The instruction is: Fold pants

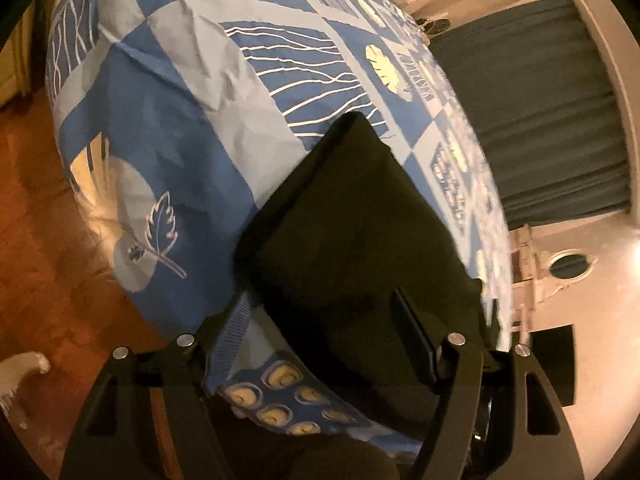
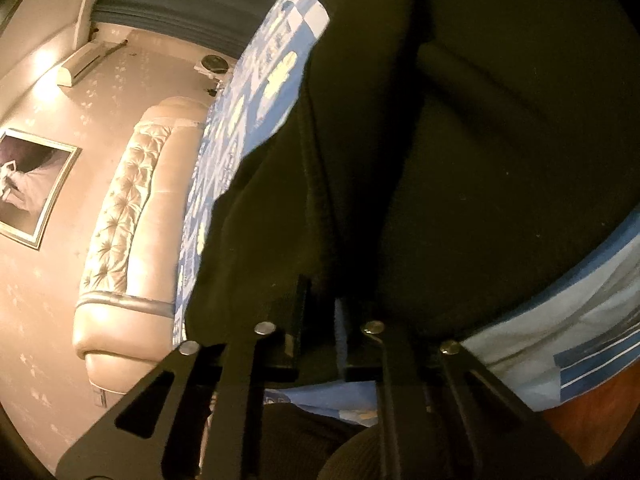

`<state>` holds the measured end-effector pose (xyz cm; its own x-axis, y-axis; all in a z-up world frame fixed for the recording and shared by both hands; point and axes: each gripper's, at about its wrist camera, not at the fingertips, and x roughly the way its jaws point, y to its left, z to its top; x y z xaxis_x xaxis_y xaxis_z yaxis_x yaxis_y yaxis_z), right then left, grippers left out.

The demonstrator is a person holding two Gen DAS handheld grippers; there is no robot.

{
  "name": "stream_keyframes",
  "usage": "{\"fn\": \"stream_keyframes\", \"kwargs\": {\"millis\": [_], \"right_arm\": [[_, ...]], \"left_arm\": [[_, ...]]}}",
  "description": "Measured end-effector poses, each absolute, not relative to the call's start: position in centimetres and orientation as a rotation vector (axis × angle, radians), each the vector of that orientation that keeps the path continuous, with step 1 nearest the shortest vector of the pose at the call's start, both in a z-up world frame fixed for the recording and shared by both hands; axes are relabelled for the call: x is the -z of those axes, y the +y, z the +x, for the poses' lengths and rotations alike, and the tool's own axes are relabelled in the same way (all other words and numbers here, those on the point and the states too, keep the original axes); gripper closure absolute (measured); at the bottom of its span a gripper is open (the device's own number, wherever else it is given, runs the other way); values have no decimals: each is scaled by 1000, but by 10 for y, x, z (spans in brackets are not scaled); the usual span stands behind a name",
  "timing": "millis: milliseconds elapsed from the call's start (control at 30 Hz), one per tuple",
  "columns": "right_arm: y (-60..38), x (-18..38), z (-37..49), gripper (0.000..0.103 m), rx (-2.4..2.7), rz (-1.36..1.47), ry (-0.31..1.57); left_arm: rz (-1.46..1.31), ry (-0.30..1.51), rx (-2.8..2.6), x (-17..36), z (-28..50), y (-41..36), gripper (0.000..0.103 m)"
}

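- Black pants, folded into a block, lie on the bed, near its edge.
- Left hand-held gripper is spread wide around the pants' near end.
- Right hand-held gripper pinches a pants fold.

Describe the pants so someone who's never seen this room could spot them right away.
Find the bed with the blue patterned bedspread. Near its edge lies a flat, roughly rectangular bundle of black fabric, the folded pants. It is the only plain dark item on the patterned cover.
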<state>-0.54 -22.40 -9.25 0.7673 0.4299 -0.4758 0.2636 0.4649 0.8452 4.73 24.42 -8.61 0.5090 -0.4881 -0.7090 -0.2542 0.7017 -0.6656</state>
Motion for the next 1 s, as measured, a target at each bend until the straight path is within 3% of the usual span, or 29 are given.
{"fn": "stream_keyframes", "kwargs": {"millis": [133, 333, 433, 500, 533, 700, 767, 833, 900, 1000], "right_arm": [[-219, 77, -20, 95, -117, 1097, 685], [-227, 111, -21, 96, -123, 1184, 752], [-235, 99, -24, 83, -119, 1184, 758], [-250, 84, -33, 60, -81, 1146, 718], [-273, 71, -45, 56, -22, 1130, 658], [-410, 34, -114, 53, 315, 1164, 474], [-464, 28, -136, 45, 450, 1183, 475], [-503, 29, -141, 45, 404, 1277, 446], [-534, 11, -133, 37, 505, 1092, 533], [-564, 22, -120, 37, 468, 1031, 641]], "left_arm": [[-763, 1046, 115, 83, 53, 246, 34], [-777, 1095, 86, 102, 61, 263, 34], [-792, 1092, 85, 101, 55, 268, 34], [-745, 1078, 79, 92, 52, 267, 33], [-702, 1067, 78, 84, 51, 265, 33], [-639, 1015, 140, 47, 55, 250, 23], [-638, 1022, 227, 35, 65, 230, 19], [-630, 1023, 302, 25, 75, 205, 17], [-592, 1018, 355, 19, 81, 179, 17], [-482, 1023, 449, 12, 91, 124, 17]]}}
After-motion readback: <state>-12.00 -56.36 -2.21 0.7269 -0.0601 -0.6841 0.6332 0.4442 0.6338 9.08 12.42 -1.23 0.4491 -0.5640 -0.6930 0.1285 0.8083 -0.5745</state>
